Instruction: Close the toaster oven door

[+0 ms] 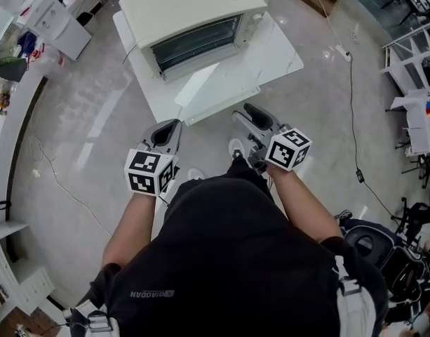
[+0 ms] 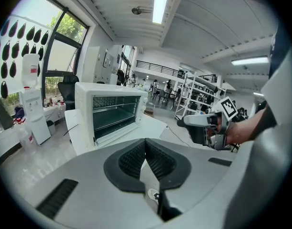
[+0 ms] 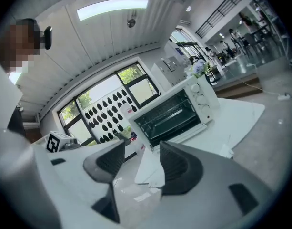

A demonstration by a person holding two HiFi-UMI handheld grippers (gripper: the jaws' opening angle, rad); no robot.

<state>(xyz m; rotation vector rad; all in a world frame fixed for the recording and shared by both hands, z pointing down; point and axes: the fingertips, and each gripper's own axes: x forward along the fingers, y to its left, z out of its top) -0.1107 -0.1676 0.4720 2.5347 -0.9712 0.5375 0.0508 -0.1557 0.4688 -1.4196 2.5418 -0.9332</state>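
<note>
A white toaster oven [image 1: 193,20] stands on a white table [image 1: 278,55], and its glass door [image 1: 207,83] hangs open, lying flat toward me. The dark cavity faces both gripper views [image 2: 110,111] [image 3: 174,111]. My left gripper [image 1: 169,126] [image 2: 146,147] is held close to my body, short of the table's near edge, with its pads together and nothing between them. My right gripper [image 1: 251,113] [image 3: 142,159] hovers just off the table's near corner, open and empty. Neither gripper touches the oven or the door.
The table stands alone on a glossy grey floor. A black cable [image 1: 351,83] trails across the floor on the right. White cabinets [image 1: 53,20] line the left, a white rack [image 1: 411,55] stands far right, and a water dispenser [image 2: 34,104] is left of the oven.
</note>
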